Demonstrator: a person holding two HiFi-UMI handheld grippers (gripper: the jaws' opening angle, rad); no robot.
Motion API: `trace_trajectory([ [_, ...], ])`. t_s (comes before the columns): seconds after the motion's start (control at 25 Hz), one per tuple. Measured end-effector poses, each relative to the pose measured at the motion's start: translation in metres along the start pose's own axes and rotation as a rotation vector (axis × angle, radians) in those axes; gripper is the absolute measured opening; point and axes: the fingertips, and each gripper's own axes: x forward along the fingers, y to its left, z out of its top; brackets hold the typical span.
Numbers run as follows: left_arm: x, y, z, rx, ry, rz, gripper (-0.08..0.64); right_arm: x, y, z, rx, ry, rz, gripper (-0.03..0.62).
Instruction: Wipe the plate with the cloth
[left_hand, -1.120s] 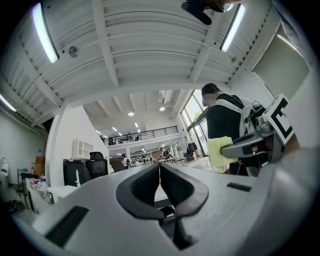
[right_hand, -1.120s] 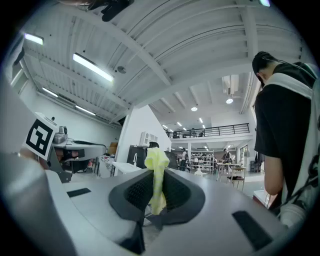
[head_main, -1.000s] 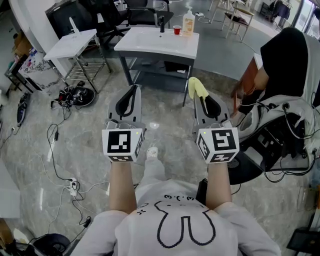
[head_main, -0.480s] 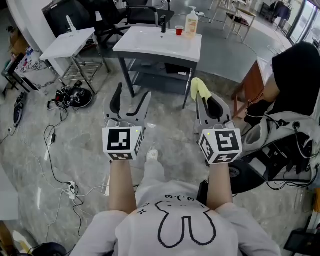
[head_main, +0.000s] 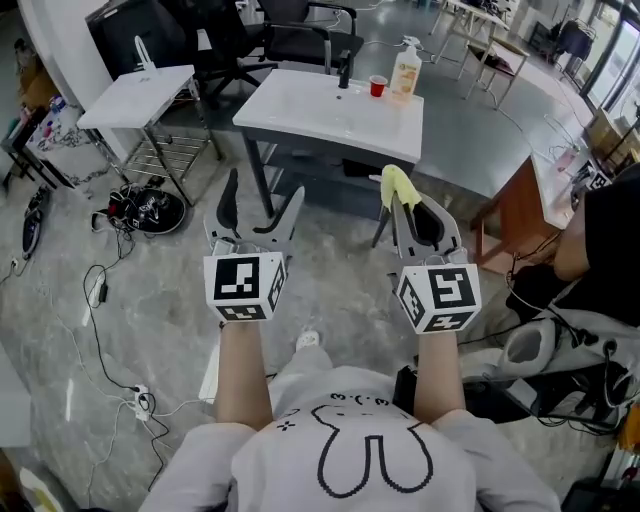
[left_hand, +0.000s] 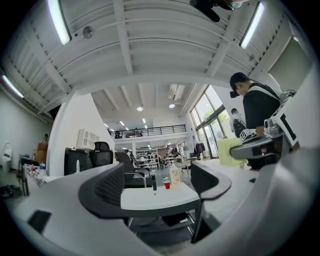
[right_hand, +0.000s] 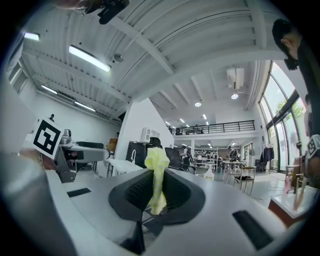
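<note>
Ahead of me a white table (head_main: 330, 105) carries a red cup (head_main: 378, 87), a soap bottle (head_main: 405, 72) and a black tap (head_main: 344, 72). A smaller white table (head_main: 140, 95) stands to its left, above cables (head_main: 95, 300) on the grey marble floor (head_main: 150, 340). My right tongs (head_main: 405, 212) pinch a crumpled pale-yellow cloth (head_main: 396, 184), its top standing above the tips. My left tongs (head_main: 262, 197) are opening wide, with nothing between them.

head downward, gripper views level, table (head_main: 330, 110) shared
</note>
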Motion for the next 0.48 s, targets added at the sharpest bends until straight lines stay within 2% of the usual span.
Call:
trace_trajectory([
  [0.28, 0.081, 0.069, -0.016, -0.014, -0.006, -0.015, 0.402, 0.107, -0.007, -0.004, 0.005, 0.020, -0.029, 0.051],
  [0.48, 0.123, 0.104, -0.031, -0.008, -0.020, -0.040, 0.402, 0.161, -0.008, -0.013, -0.010, 0.047, -0.049, 0.051],
])
